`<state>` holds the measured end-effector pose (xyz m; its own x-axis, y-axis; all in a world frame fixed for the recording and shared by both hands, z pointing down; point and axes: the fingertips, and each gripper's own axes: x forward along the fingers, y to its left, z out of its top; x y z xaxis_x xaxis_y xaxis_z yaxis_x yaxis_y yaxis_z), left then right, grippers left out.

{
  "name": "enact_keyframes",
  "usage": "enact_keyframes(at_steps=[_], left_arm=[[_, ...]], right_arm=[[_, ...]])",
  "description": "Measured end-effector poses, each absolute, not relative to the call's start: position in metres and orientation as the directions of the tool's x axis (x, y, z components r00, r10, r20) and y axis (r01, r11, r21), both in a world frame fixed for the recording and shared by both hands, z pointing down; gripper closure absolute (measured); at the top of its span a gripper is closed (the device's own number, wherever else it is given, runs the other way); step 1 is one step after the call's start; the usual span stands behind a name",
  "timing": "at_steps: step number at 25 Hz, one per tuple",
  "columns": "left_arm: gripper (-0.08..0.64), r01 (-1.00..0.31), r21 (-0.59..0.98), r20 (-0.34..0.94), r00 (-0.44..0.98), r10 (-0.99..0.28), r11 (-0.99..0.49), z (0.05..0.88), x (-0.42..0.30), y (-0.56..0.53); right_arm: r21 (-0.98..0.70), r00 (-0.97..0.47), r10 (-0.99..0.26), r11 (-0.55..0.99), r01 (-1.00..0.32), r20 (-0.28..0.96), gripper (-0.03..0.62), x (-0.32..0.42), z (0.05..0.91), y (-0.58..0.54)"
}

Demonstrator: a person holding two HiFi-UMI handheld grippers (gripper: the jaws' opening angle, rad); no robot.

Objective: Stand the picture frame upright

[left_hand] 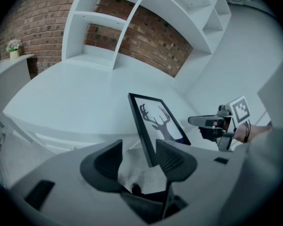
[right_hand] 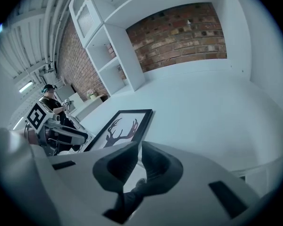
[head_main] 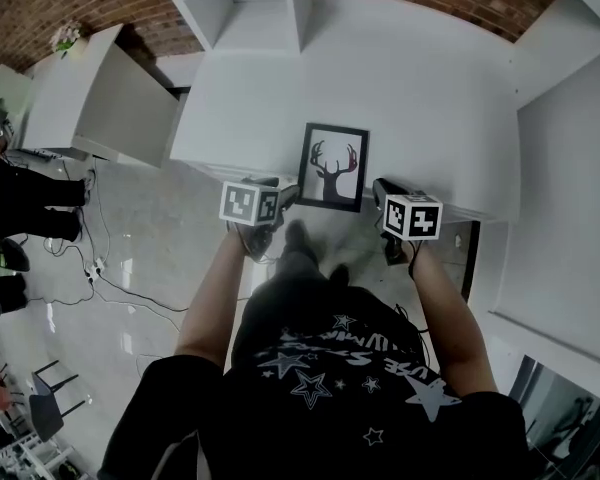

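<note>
— So where is the frame (head_main: 333, 166) found?

— It is seen lying flat, face up, on the table (head_main: 430, 98), close to the near edge. The standing-up is not yet done.

— How is the left gripper (left_hand: 139, 152) set?

— Its fingers are spread wide. The frame's near left corner is seen in the gap, close by the right finger, and nothing is clamped. The wide gap is judged to be chosen so that the thin edge can be taken in.

— And the right gripper (right_hand: 139, 147)?

— Its fingers are drawn almost together, with only a slit left. They are held just off the frame's near right corner, and no grip is shown there. It is likely placed as a steadying stop for the tilt.

— What is called for next?

— A closing on the left corner, it is judged, then a lift and tilt until the frame is propped upright.
</note>
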<state>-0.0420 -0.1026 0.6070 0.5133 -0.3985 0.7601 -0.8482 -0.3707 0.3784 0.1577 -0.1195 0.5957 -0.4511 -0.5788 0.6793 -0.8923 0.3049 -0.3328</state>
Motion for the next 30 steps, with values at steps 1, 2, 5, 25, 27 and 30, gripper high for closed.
enact_keyframes(at_steps=[1,2,5,25,27,30], left_arm=[[0.348,-0.846,0.394,0.752,0.522,-0.403,-0.36,0.607,-0.04,-0.097],[0.338,-0.843,0.409,0.742,0.53,-0.41,-0.351,0.606,-0.037,-0.093],[0.331,-0.845,0.42,0.737,0.53,-0.418,-0.331,0.606,-0.031,-0.085],[0.331,-0.746,0.542,0.727,0.647,-0.23,-0.387,0.617,-0.015,-0.091],[0.331,-0.744,0.542,0.732,0.646,-0.216,-0.39,0.619,-0.013,-0.092],[0.331,-0.746,0.536,0.747,0.637,-0.19,-0.394,0.625,-0.012,-0.09]], right_arm=[[-0.341,-0.461,-0.575,0.311,-0.887,0.676,0.575,0.157,0.596,-0.115],[-0.353,-0.472,-0.571,0.313,-0.882,0.672,0.575,0.157,0.596,-0.111],[-0.407,-0.505,-0.563,0.301,-0.862,0.654,0.572,0.158,0.594,-0.105],[-0.457,-0.487,-0.466,0.183,-0.87,0.739,0.472,0.117,0.623,-0.088],[-0.447,-0.473,-0.463,0.174,-0.878,0.749,0.472,0.117,0.625,-0.09],[-0.432,-0.454,-0.455,0.16,-0.888,0.766,0.472,0.118,0.629,-0.089]])
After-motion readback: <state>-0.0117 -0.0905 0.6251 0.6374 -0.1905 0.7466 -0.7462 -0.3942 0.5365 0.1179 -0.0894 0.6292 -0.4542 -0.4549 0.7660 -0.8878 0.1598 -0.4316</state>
